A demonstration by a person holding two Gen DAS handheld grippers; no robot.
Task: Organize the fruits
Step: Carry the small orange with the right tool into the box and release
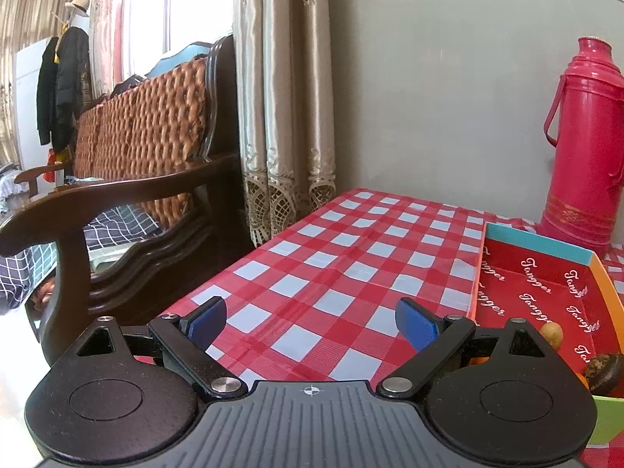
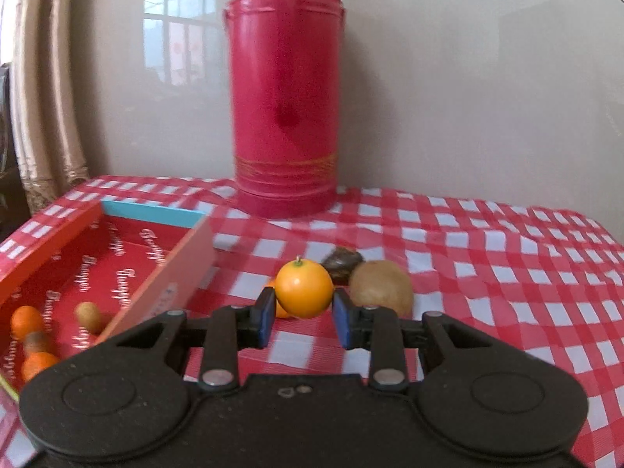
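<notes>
My right gripper (image 2: 303, 306) is shut on an orange (image 2: 303, 289) and holds it just above the checked tablecloth. A kiwi (image 2: 381, 288) and a dark fruit (image 2: 342, 264) lie right behind it, and a second orange (image 2: 281, 310) peeks out to its left. The red box (image 2: 128, 284) stands to the left and holds two oranges (image 2: 26, 321), a small kiwi (image 2: 87, 316) and a brown fruit (image 2: 36, 341). My left gripper (image 1: 312, 321) is open and empty over the cloth, left of the box (image 1: 546, 288).
A tall pink thermos (image 2: 284, 93) stands at the back of the table by the wall. A wooden sofa (image 1: 128, 179) and curtains (image 1: 284, 97) lie past the table's left edge. The cloth (image 2: 507, 273) is wrinkled on the right.
</notes>
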